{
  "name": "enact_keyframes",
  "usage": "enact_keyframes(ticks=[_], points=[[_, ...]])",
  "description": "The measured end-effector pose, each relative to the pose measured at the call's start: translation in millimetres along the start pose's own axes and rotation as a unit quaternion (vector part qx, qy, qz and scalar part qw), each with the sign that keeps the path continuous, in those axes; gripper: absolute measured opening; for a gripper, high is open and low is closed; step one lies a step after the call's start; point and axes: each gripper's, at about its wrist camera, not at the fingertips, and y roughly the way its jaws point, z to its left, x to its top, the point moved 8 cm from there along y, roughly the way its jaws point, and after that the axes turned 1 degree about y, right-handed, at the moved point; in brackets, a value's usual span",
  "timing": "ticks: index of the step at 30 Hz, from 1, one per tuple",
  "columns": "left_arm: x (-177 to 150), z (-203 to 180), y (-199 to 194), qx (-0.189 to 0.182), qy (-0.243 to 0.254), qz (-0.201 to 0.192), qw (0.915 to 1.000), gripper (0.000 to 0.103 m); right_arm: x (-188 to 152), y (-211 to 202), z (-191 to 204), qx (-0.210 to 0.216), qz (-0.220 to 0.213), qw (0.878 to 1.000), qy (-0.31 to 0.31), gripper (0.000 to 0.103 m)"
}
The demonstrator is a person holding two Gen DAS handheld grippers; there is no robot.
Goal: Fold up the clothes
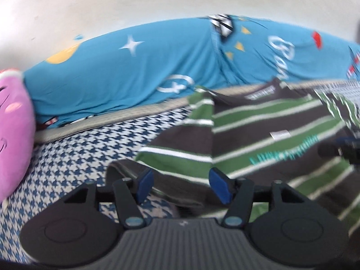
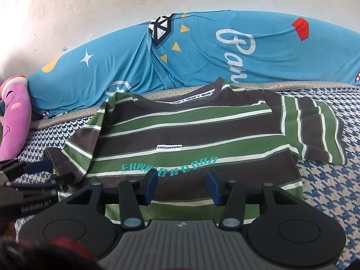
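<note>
A bed covered in a blue-and-white houndstooth sheet (image 2: 326,180) fills the lower scene, with a long blue printed pillow (image 2: 202,51) lying along the white wall behind it and a pink plush toy (image 2: 13,117) at the left end.

On the sheet lies the striped T-shirt (image 2: 184,135), spread flat and face up, in wide dark brown and green bands edged with thin white lines. It carries a small white label at the chest and teal lettering below it. Its collar points toward the pillow and its hem toward the cameras, so its long axis runs from front to back of the bed. Both short sleeves stick out sideways.

The right gripper (image 2: 181,186) hovers over the shirt's lower front, jaws apart, gripping nothing. The left gripper (image 1: 181,185) sits at the left sleeve's edge, jaws parted and not clamping the cloth.
</note>
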Motion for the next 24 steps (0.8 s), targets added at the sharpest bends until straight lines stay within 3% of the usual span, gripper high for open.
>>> enact_keyframes(ticks=[4, 8, 21, 24], points=[[-9, -10, 0, -0.01, 0.036, 0.009, 0.9993, 0.063, 0, 0, 0, 0.002, 0.0, 1.0, -0.002, 0.048], [-19, -11, 6, 0.004, 0.064, 0.018, 0.9978, 0.063, 0, 1, 3, 0.003, -0.001, 1.0, -0.005, 0.048], [-15, -5, 14, 0.065, 0.091, -0.006, 0.9937, 0.063, -2, 3, 6, 0.002, -0.004, 1.0, -0.013, 0.048], [-13, -4, 16, 0.073, 0.089, -0.011, 0.9933, 0.056, -2, 4, 8, 0.003, -0.003, 1.0, -0.013, 0.048]])
